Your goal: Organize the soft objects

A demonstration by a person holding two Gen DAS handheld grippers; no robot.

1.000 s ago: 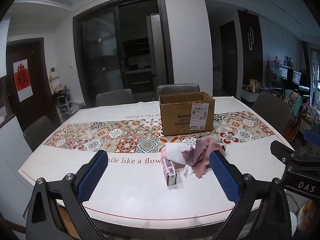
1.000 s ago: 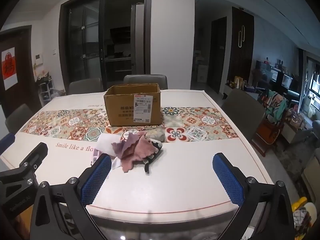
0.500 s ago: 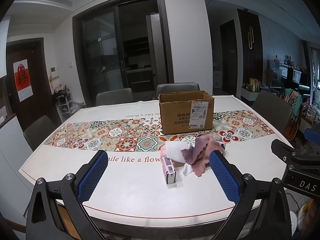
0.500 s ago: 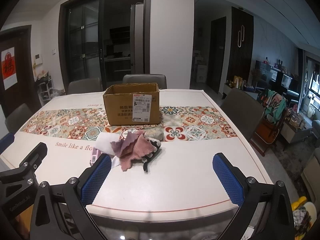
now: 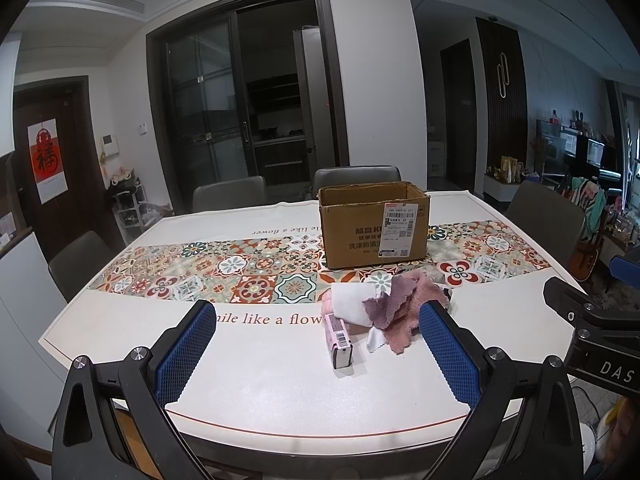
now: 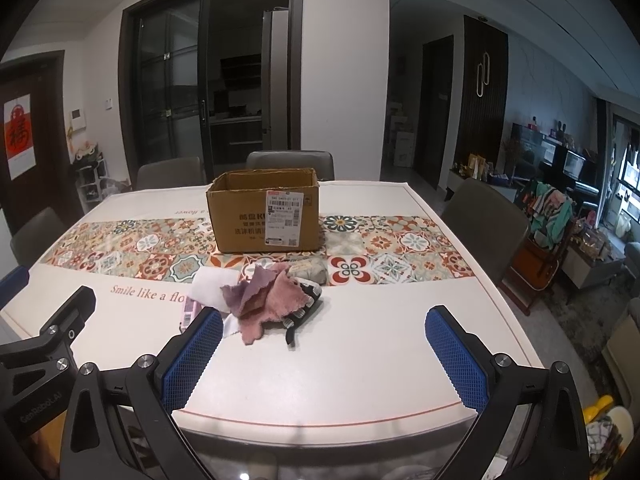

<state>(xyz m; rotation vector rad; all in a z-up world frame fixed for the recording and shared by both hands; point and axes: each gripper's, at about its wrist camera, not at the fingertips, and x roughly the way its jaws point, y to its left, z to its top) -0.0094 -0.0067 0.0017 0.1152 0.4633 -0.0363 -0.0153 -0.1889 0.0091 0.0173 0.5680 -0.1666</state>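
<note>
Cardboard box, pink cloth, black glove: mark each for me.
Cardboard box [image 6: 244, 220], right wrist view, front wall left of label.
Pink cloth [image 6: 276, 300], right wrist view, middle of fabric.
Black glove [image 6: 306, 306], right wrist view, finger area.

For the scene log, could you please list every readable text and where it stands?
"Smile like a flo…": tablecloth, partly hidden by cloths.
"DAS": right tool.
"GenRobot.AI": left tool.
"福": red poster on the door.
Cardboard box print and shipping label: too small to read.
Pink pack barcode: unreadable.

My pads [image 5: 185, 354]: blue knurled rubber, probably. Box [image 5: 374, 224]: matt corrugated cardboard. Cloths [image 6: 266, 298]: fuzzy pink fabric. Tabletop [image 5: 260, 376]: smooth.
</note>
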